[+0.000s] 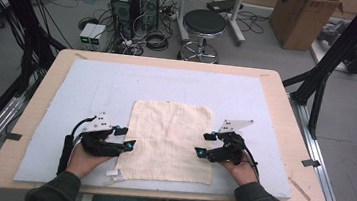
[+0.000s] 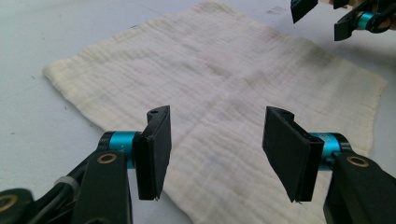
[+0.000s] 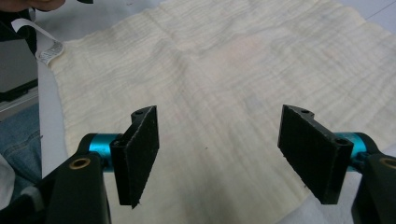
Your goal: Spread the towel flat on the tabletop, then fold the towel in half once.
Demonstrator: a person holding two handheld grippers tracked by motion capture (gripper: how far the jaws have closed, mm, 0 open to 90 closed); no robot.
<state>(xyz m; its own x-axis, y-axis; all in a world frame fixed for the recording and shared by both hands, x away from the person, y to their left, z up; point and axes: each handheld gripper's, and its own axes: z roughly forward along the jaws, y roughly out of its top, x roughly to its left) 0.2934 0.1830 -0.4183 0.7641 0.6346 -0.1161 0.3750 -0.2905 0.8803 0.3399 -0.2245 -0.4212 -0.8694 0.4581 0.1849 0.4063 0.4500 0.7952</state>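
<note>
Sleeves, dark green and ribbed at the cuff, come in at the near table edge, over blue denim knees. Each hand holds a black two-jaw tool. Left gripper [image 1: 125, 137]: jaws parted, flat black rectangular pads on turquoise collars, nothing between them, tips over the left edge of the cloth [image 1: 169, 141]. Right gripper [image 1: 203, 144]: jaws likewise spread wide and empty, tips over the cloth's right edge, facing the left one across it. Grey three-cornered plates sit on top of both tools; black cables loop back toward the wrists.

Cloth: cream, thin, crinkled gauze weave with fine ridges, roughly square, spread flat. Faint crease lines cross at its middle. A small white label [image 1: 114, 174] sticks out at the near left corner. It lies on a pale blue-grey mat [image 1: 88, 83], matte, rectangular, which covers most of a light wooden table [image 1: 42, 81] with rounded corners.

Beyond the table: grey floor, a round black stool [image 1: 204, 23] on a chrome base, two dark computer towers [image 1: 135, 3] among tangled cables, a brown cardboard box [image 1: 303, 18].
</note>
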